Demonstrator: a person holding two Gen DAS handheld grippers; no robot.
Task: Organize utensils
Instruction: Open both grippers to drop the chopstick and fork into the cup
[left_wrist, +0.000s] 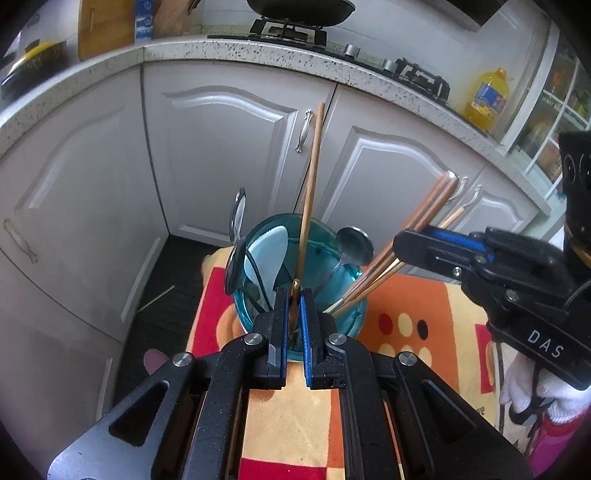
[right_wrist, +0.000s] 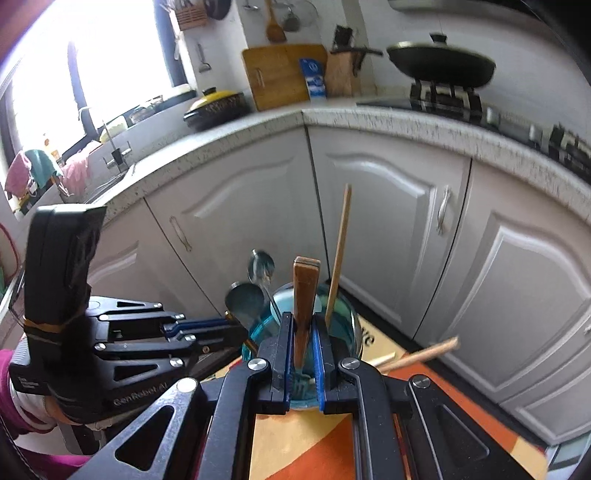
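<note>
Chopsticks (left_wrist: 417, 236) of brown wood sit in the jaws of the right gripper (left_wrist: 400, 245), which are clenched on them at the right of the left wrist view; the thin tips go down into a blue glass cup (left_wrist: 258, 236), and the thick ends point to the upper right. In the right wrist view the same chopsticks (right_wrist: 304, 295) stand almost upright between the blue pads (right_wrist: 317, 354), in the lower middle of the frame. The cup stands in the middle of the left wrist view, on a bench covered with a cloth (left_wrist: 413, 314) of orange, red and cream pattern. Inside the cup are a white spatula (left_wrist: 267, 251), a metal spoon (left_wrist: 354, 242) that leans to the right rim, another metal spoon (left_wrist: 238, 212) at the left rim, and one long wooden stick (left_wrist: 312, 184) that rises straight up. The left gripper (left_wrist: 294, 299) is at the near rim of the cup, and its jaws are closed tightly on a thin gold-coloured piece; what this piece is I cannot tell. In the right wrist view one more wooden stick (right_wrist: 421, 354) lies on the cloth at the right of the cup. Behind everything are white cabinet doors (left_wrist: 229, 158), a speckled kitchen counter (left_wrist: 240, 51) with a black wok (left_wrist: 301, 11) at the top, and a yellow oil bottle (left_wrist: 487, 99) at the upper right.
</note>
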